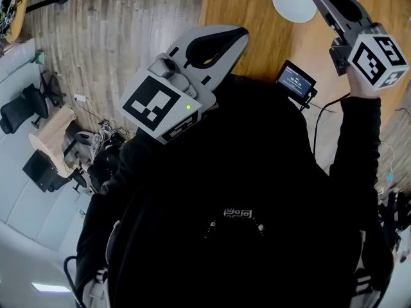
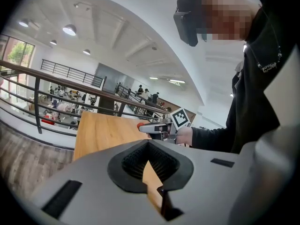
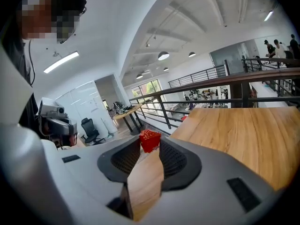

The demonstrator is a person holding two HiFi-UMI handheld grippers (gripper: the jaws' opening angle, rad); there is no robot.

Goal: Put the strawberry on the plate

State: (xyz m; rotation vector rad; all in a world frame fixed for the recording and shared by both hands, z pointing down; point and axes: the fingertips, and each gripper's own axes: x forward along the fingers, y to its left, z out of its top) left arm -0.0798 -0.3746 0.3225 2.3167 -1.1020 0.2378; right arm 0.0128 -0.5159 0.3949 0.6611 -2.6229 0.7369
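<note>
Wooden table (image 1: 250,24), white plate (image 1: 294,0) at its far side: my right gripper (image 3: 150,144) clamps the strawberry (image 3: 149,138); my left gripper (image 2: 149,143) hangs closed, empty.

**Open-plan office and lab floor on a mezzanine, looking out over a busy hall**

A pale wooden counter (image 3: 248,130) is standing on a wood-plank floor (image 1: 115,31); a dark metal railing (image 3: 211,90) is running along the open side, and beyond it small groups of people (image 2: 145,95) are gathering on other levels; round pendant lamps (image 3: 163,56) and a strip light (image 3: 62,62) are hanging under a white curved ceiling (image 3: 187,13); a black office chair (image 3: 89,128) is sitting near a long desk (image 3: 126,112) by tall windows (image 3: 150,87); a small monitor (image 1: 296,81) is sitting at the counter's edge with a cable trailing from it; loose cables and gear (image 1: 96,130) are lying on the floor.
</note>
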